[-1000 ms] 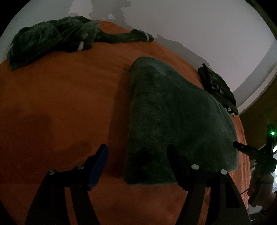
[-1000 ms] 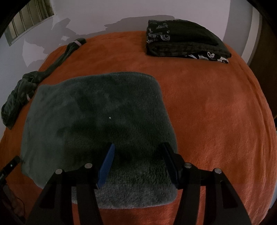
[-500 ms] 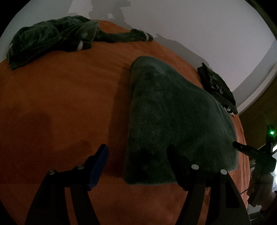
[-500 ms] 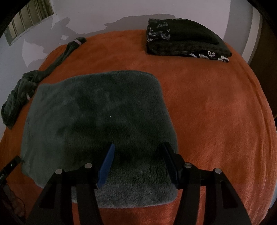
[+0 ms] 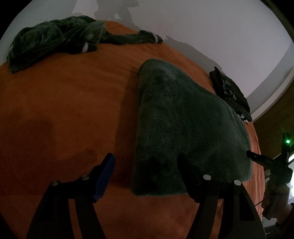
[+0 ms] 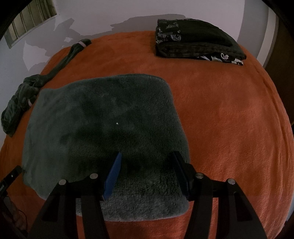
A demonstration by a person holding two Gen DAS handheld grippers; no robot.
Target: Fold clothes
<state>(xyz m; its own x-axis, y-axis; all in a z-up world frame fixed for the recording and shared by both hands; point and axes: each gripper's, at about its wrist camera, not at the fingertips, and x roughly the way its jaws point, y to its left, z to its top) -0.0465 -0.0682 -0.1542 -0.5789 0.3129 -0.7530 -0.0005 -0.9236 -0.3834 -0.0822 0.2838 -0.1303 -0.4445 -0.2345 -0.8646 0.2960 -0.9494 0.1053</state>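
Observation:
A folded grey-green fleece (image 6: 102, 125) lies flat on the orange blanket (image 6: 229, 128). My right gripper (image 6: 147, 154) hovers open over its near right part, with only pile showing between the blue pads. My left gripper (image 5: 145, 158) is open at the fleece's (image 5: 183, 119) near left corner. One of its fingers is over the blanket (image 5: 64, 110) and the other over the cloth. Neither gripper holds anything. A crumpled green garment (image 5: 55, 40) lies at the far left of the bed, also seen as the crumpled green garment (image 6: 22, 95) in the right wrist view.
A stack of dark folded clothes (image 6: 196, 42) sits at the far right corner near the white wall (image 6: 119, 16), the same stack (image 5: 229, 92) in the left wrist view. A hand (image 5: 275, 198) shows at the right edge there. Bare blanket spreads right of the fleece.

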